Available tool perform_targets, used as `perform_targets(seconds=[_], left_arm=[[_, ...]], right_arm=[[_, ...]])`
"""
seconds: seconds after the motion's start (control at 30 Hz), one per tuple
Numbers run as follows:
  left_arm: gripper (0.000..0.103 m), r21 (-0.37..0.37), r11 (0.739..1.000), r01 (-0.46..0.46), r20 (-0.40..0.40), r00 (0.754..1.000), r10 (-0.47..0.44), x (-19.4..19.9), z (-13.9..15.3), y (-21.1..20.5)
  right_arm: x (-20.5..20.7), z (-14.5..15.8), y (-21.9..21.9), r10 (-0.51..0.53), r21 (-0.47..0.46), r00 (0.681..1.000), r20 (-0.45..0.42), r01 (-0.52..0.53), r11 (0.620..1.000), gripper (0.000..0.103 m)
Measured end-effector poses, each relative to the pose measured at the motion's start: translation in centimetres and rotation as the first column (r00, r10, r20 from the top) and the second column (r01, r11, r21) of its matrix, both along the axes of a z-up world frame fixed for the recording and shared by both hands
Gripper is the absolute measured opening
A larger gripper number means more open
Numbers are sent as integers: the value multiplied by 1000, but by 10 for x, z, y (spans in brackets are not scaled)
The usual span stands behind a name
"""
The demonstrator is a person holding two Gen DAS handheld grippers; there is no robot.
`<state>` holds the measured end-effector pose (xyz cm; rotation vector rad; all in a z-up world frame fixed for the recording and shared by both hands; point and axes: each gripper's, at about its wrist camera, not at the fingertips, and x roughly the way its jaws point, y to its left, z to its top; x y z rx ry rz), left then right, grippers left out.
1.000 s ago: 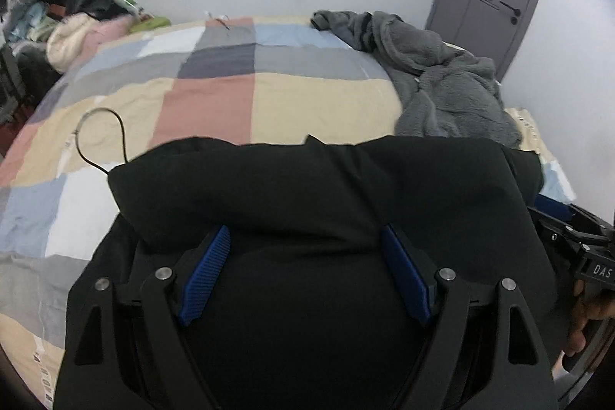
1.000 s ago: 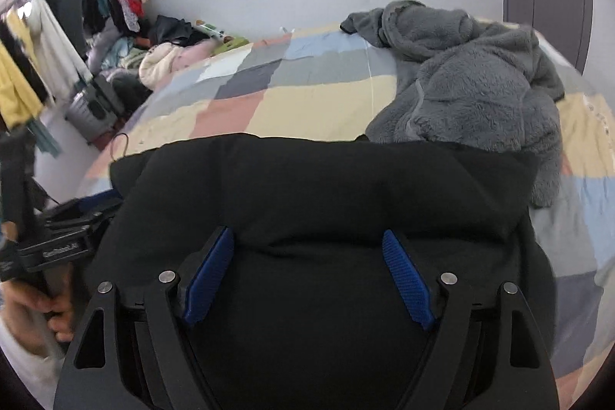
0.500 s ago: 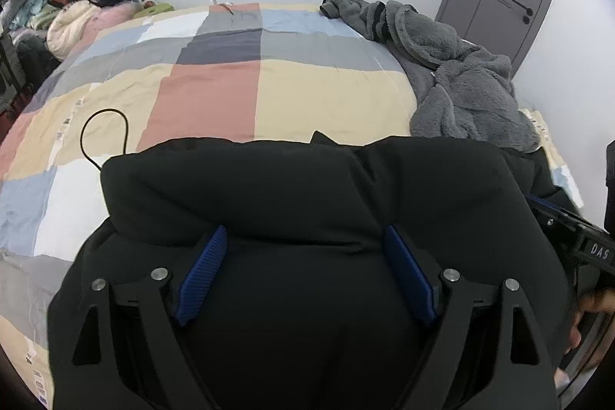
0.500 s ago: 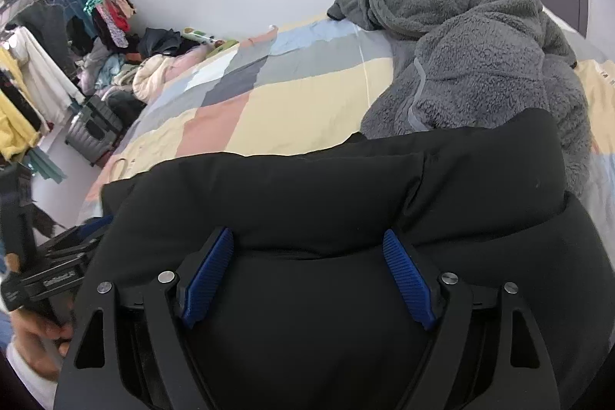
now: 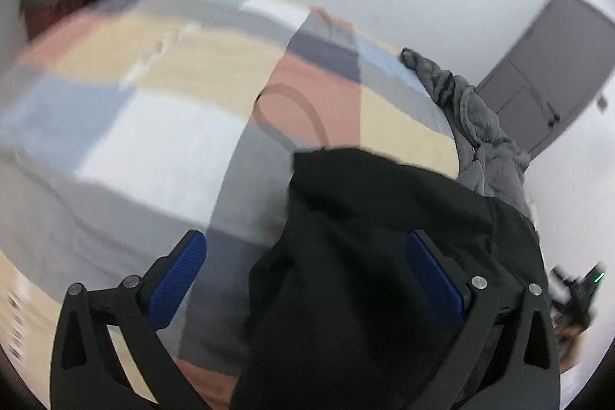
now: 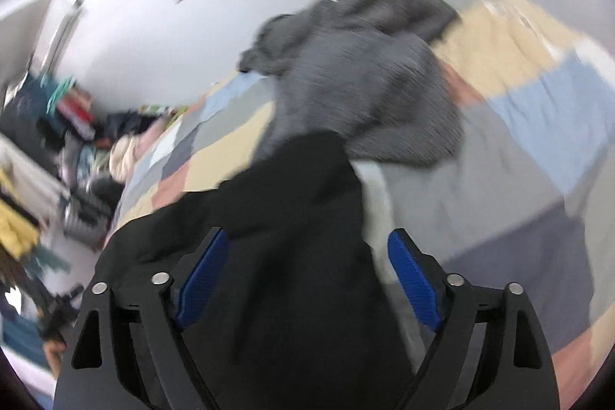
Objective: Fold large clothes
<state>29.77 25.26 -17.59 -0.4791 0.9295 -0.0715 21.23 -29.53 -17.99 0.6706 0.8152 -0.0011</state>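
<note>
The left wrist view shows things the right one lacks: a thin dark cable loop (image 5: 296, 114) lying on the pink and grey squares of the patchwork bedspread (image 5: 161, 110), a grey panelled door (image 5: 538, 79) in the white wall, and, low at the right edge, part of the other black handheld tool with a small green light. The right wrist view alone shows a blurred rack of hanging clothes and piled laundry (image 6: 57, 125) along the left wall, and far more of the crumpled grey fleece garment (image 6: 357, 79), which sits heaped on the bedspread (image 6: 538, 125) just behind the black one. In the left view only a strip of that fleece (image 5: 476, 125) shows along the bed's far edge.

No container can be made out in either picture.

The large black garment (image 5: 384, 256) lies bunched on the near part of the bed, its cloth creased and heaped, with no clean folded edge visible; both pictures are motion-blurred. The left gripper (image 5: 307, 279) has its blue-padded fingers spread wide, the black cloth passing between them towards the right pad. The right gripper (image 6: 303, 275) is likewise spread wide over the black garment (image 6: 276, 256), cloth filling the gap towards its left pad.
</note>
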Motion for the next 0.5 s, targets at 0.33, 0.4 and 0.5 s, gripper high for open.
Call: perform_targets(seconds=[0.33,0.4,0.5], left_arm=[[55,-179,976,119,-104,985,-139,21,-29,-29],[22,-116,984,135,-88,985,-146,22,-17,-37],[5,-28,992,124,-6,992,-124,17,16,-39]], right_arm=[[38,-20,38,203,102,978,-47,-197,975,56],[39,1,52,216,5,976,-19,-216,976,14],[35,42,60,212,-103,975,61,-206,973,8]])
